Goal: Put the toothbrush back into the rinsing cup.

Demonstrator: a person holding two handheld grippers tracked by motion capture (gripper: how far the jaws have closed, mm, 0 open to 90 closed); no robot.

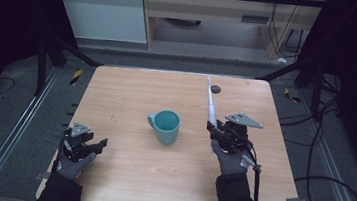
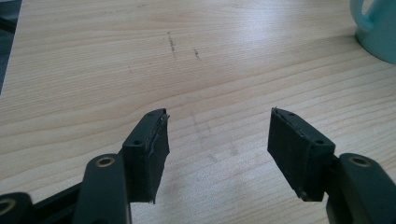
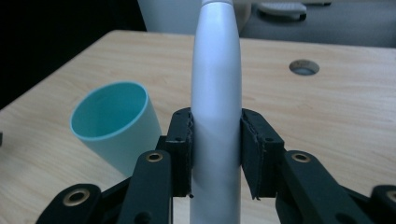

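Now, toothbrush: the right gripper (image 3: 215, 154) holds a white electric toothbrush (image 3: 215, 107) by its fat handle, off the table and pointing away from the person.
Toothbrush feel: it looks hard and stiff, so it should not bend. The skin looks smooth and round, so I think it could slip or turn between the pads.
Toothbrush weight: likely light, but it is long, and the thin far end (image 1: 209, 91) sticks out a long way, so it may tip.
Best hold: the wide part of the handle, just where the pads sit now, one on each side.
Right gripper: its jaws are pressed on both sides of the handle.
Right hand (image 1: 230, 159): in a dark glove, on the right side of the table, a bit to the right of the cup.
Cup: a teal mug (image 1: 166, 126) stands upright near the middle of the wooden table (image 1: 123, 175), handle to the left, nothing seen inside.
Left gripper (image 2: 217, 140): its jaws are apart with bare wood between them.
Left hand (image 1: 75, 162): low at the near left of the table, well apart from the mug.
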